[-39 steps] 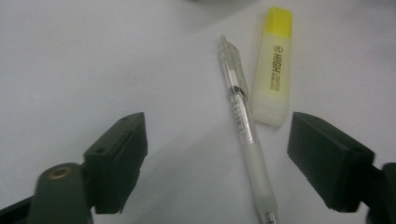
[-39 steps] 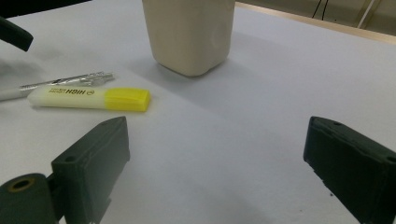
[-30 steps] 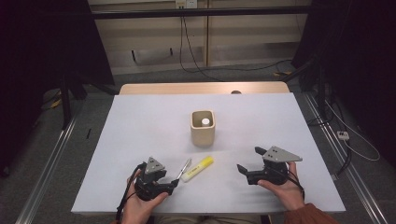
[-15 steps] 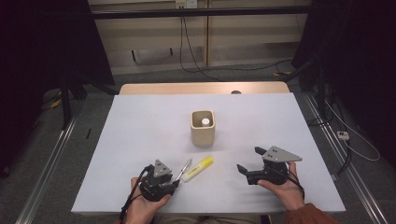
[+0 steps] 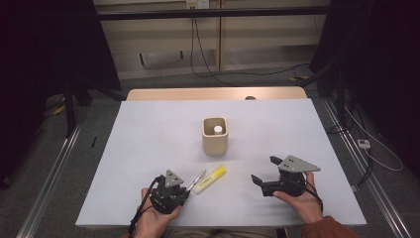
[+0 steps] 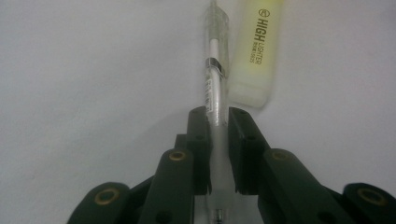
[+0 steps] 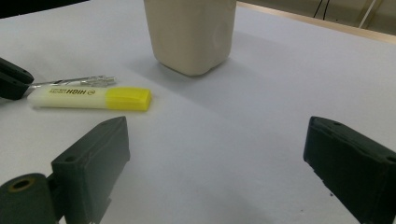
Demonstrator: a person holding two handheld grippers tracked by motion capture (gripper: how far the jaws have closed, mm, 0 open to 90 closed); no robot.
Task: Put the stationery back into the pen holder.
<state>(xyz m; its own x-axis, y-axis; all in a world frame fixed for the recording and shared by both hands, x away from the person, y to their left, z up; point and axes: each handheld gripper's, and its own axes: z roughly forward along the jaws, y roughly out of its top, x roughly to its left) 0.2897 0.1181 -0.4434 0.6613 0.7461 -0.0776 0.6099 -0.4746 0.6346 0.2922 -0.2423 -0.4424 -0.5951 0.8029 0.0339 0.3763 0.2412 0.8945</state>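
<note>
Now my left claw (image 6: 217, 154) had just closed onto the pen (image 6: 215, 88) — ready to lift; right claw (image 7: 219, 163) gaped empty.

- The clear pen (image 6: 215, 88) is slim, with a see-through barrel, a white refill inside, a small printed label and a dark band partway along it. It lies flat on the white counter (image 5: 148, 139), near the front edge and left of centre. Its rear end sits between the two black jaws of the left claw (image 6: 217, 140), whose pads press it from both sides; those jaws have just been closing on it. Its tip points away from the claw, toward the beige cup (image 5: 215, 135). A yellow highlighter (image 6: 256, 46) lies just beside it, almost parallel.
</note>
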